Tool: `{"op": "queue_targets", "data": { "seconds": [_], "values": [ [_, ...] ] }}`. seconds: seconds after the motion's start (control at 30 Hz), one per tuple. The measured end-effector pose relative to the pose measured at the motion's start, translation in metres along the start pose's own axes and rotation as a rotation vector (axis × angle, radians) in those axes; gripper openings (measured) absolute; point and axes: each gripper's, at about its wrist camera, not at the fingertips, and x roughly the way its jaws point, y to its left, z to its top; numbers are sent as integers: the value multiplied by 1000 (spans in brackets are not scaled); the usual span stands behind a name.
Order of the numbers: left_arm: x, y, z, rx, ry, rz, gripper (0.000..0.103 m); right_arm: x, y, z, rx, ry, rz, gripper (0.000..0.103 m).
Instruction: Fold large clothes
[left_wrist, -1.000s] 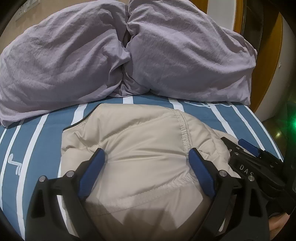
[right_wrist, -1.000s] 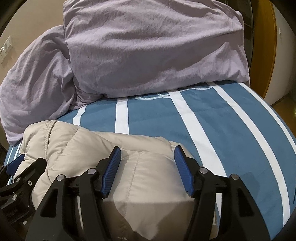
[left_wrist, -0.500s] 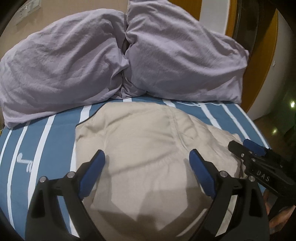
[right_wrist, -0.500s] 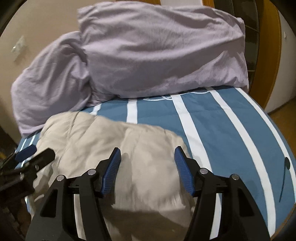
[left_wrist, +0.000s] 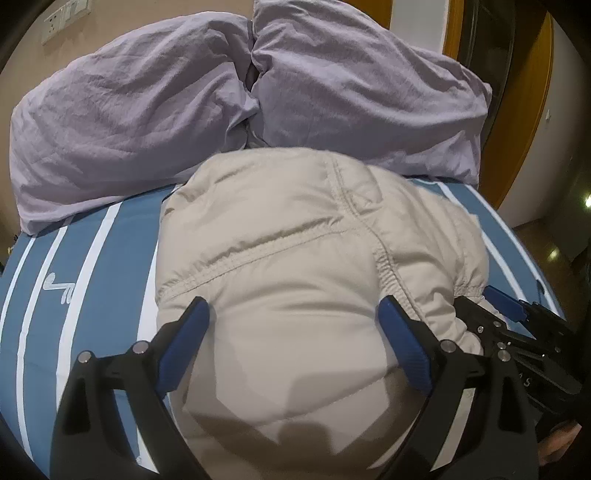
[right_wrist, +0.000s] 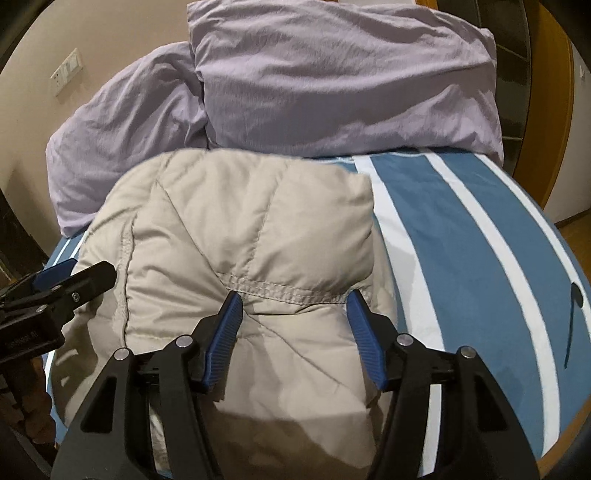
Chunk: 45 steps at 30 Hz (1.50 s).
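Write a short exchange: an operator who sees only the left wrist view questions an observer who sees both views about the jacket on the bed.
Operator: I see the right hand-held gripper only side-on. Is it open?
Observer: Yes, it is open, and a stitched seam of the jacket shows between its fingers.
Operator: What lies to the right of the jacket?
Observer: Bare striped sheet.
Operator: Is there anything on it?
Observer: A small dark mark near its right edge. I cannot tell what it is.
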Motion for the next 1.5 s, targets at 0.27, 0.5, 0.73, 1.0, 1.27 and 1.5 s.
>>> {"op": "queue_targets", "data": {
  "seconds": [0.27,0.5,0.73,1.0,1.27,1.5],
  "values": [
    [5,-7,-7,26,-10,35,94,4,-3,-11,18,-31,10,61],
    [7,-8,-9,32,-14,47,94,5,-3,-14,17,-47,9,61],
    [8,-10,-10,38,-14,60,94,5,-3,-12,9,-36,13,61],
    [-8,-1,3,-3,-31,47,94,-24,-16,23,46,-70,6,62],
    [-6,5,25,-11,-62,79,94,-12,-11,51,47,-77,5,61],
    [12,5,18,-11,-24,56,95,22,-16,35,76,21,7,59]
  ]
}}
